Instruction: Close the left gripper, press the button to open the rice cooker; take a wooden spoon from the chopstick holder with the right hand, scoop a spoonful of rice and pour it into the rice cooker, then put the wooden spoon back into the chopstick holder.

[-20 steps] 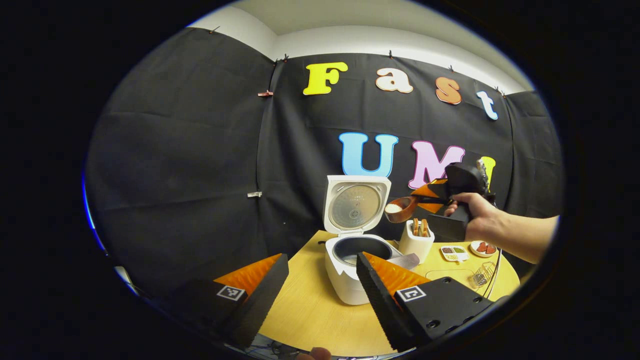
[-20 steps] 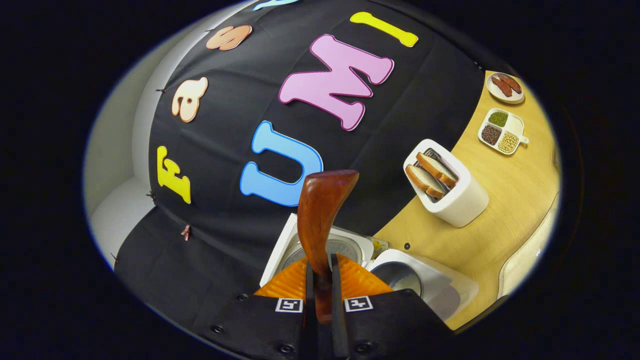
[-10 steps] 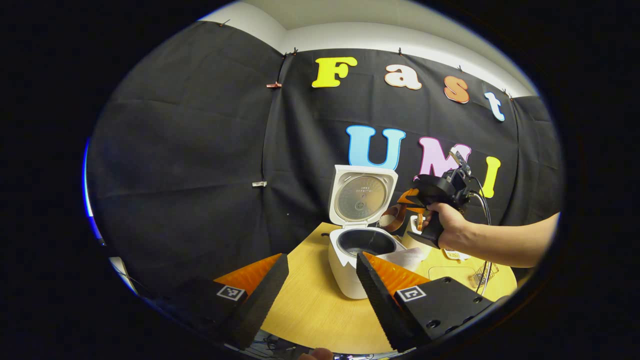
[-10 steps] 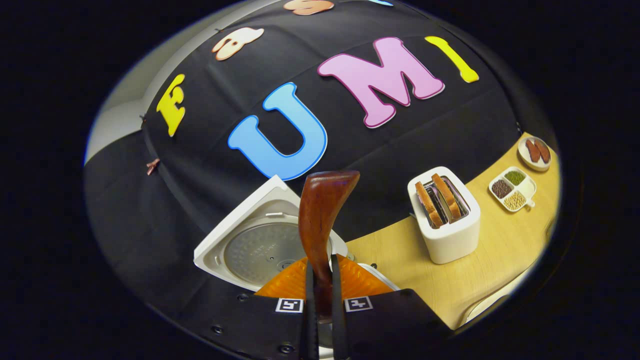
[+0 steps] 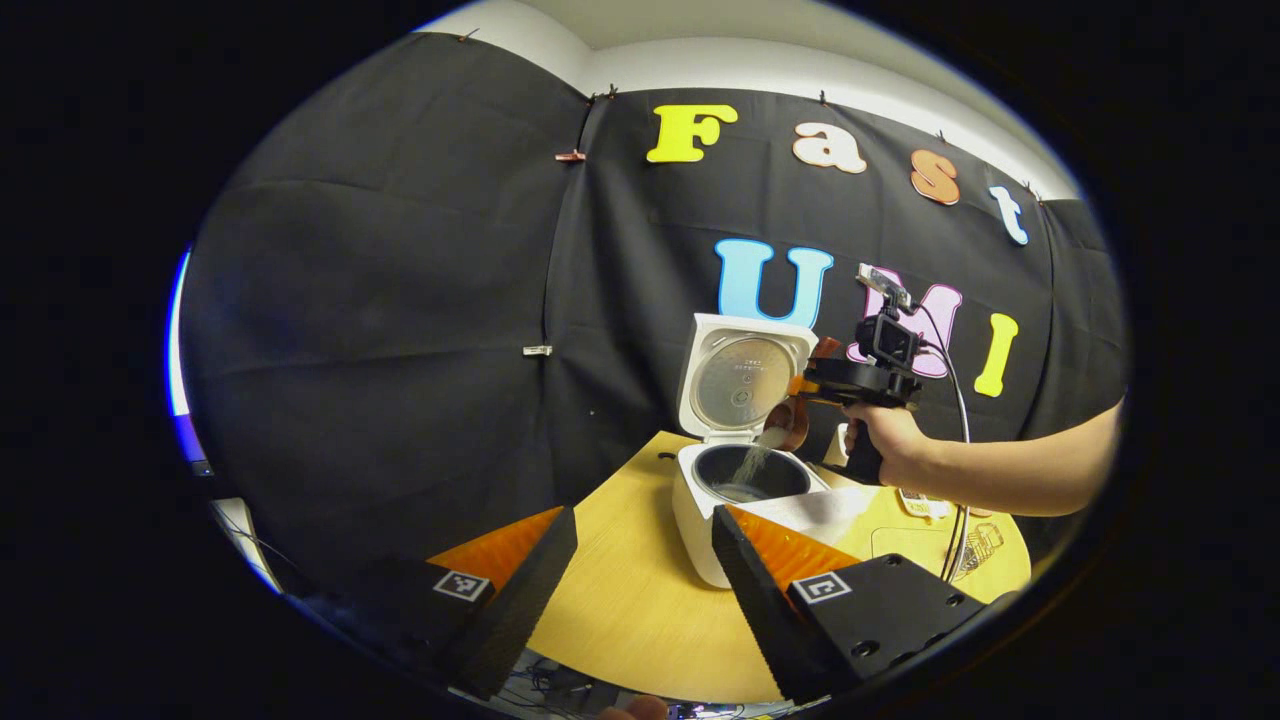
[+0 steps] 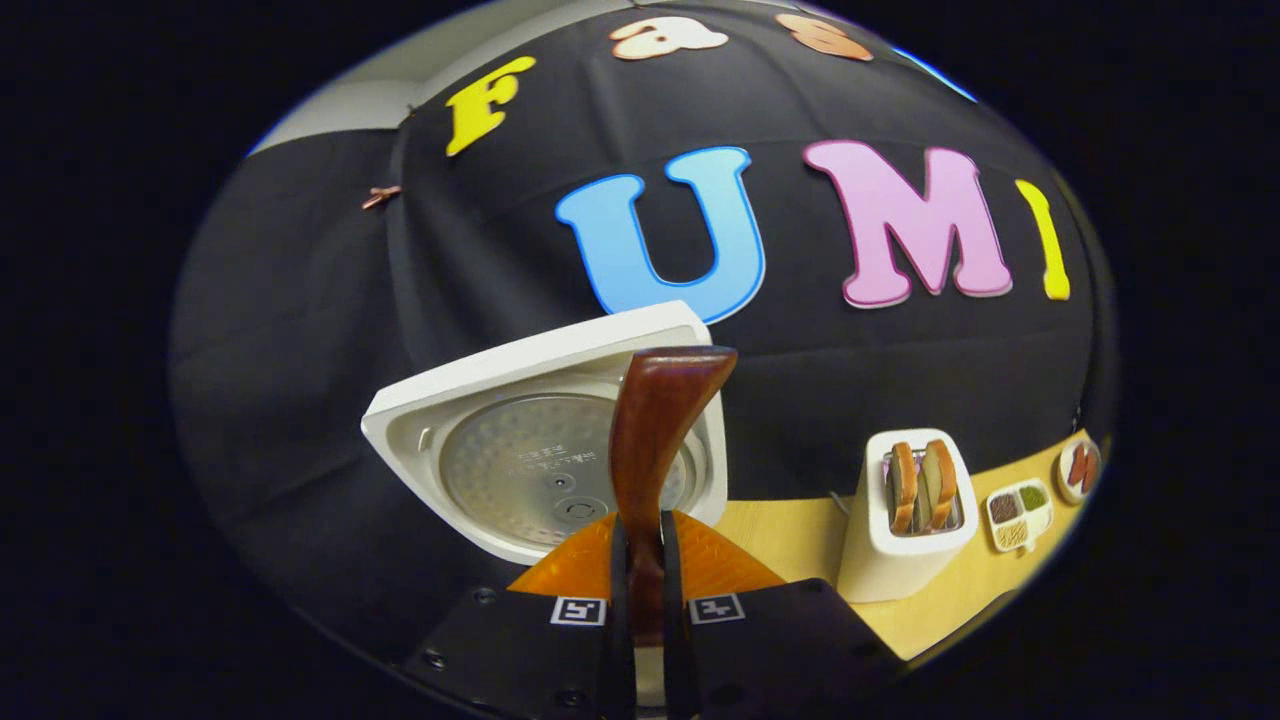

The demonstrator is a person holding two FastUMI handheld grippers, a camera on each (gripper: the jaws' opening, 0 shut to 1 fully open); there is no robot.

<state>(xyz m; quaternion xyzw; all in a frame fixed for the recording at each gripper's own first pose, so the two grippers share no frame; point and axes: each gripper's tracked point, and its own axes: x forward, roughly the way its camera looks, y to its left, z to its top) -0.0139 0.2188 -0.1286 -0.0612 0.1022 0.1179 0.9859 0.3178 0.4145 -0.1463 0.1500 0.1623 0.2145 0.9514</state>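
Stage: pouring, judged from rice (image 5: pixel 752 462) falling in a thin stream from the spoon bowl into the pot.
Rice cooker (image 5: pixel 740 490): lid up, inner pot exposed; the button step reads as done.
Wooden spoon (image 6: pixel 655 440): out of its holder, carried by the right gripper, bowl tipped over the pot.
Right gripper (image 6: pixel 640 590): clenched on the spoon handle, both fingers pressing its sides; the handle runs straight ahead and upward from the fingertips.
Right gripper, seen from the left gripper view (image 5: pixel 850 380): held by a hand (image 5: pixel 885 445), just above and beside the cooker's opening.
Cooker relative to right gripper: raised lid directly ahead, just behind the spoon; the pot below the fingers, out of its sight.
Left gripper (image 5: pixel 640 560): released, fingers spread, holding nothing; cooker ahead, between the fingertips and nearer the right finger, apart from both.
Remaining: finish emptying the spoon, then return it to the chopstick holder; the holder cannot be made out here.
Toaster (image 6: pixel 910 515): ahead and right of the right gripper, uninvolved.
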